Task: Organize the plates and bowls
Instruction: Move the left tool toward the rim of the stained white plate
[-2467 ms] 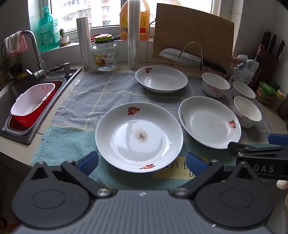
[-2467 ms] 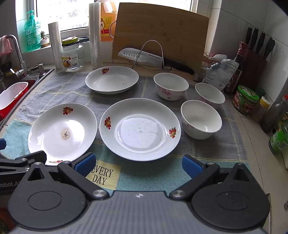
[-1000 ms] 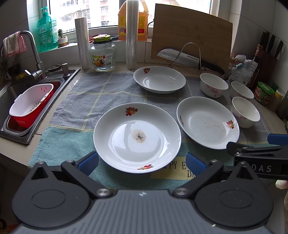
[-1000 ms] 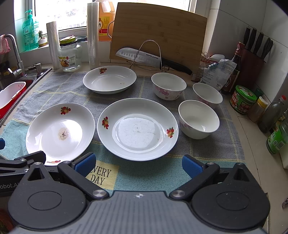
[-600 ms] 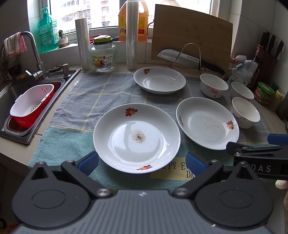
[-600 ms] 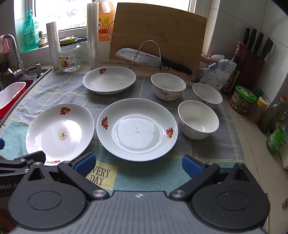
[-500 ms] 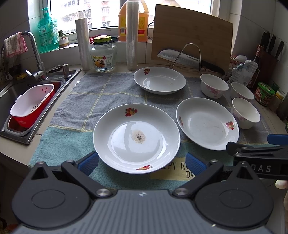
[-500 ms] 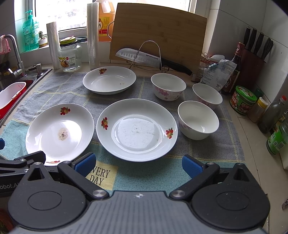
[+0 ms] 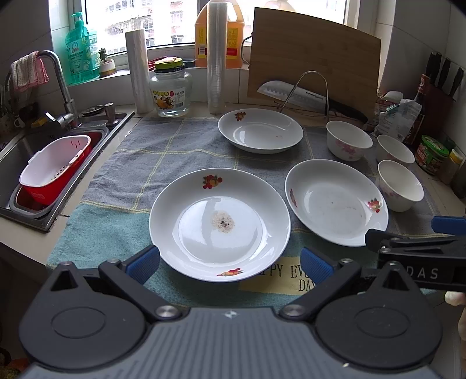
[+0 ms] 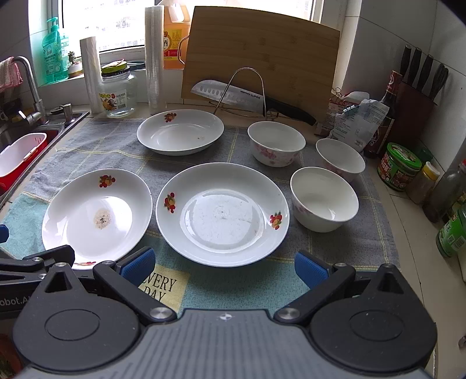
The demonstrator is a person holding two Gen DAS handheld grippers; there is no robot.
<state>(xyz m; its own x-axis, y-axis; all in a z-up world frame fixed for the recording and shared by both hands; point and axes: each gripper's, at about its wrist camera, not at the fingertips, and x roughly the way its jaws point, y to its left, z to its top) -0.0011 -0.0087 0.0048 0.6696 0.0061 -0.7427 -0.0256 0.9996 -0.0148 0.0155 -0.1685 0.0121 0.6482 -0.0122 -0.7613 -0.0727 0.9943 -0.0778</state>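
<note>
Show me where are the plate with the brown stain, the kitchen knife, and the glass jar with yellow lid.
stained plate [image 9: 220, 225], left wrist view, on the brown stain at its centre
kitchen knife [image 10: 224, 94], right wrist view, on the blade
glass jar [image 9: 171, 94], left wrist view, on its label

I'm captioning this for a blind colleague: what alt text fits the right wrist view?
An open right gripper faces three white plates and three white bowls, unstacked on a towel. A cutting board and knife stand behind.

Bright daylight from the blown-out window [image 9: 163, 23] gives sharp pictures, with fisheye bending and dark corners.
</note>
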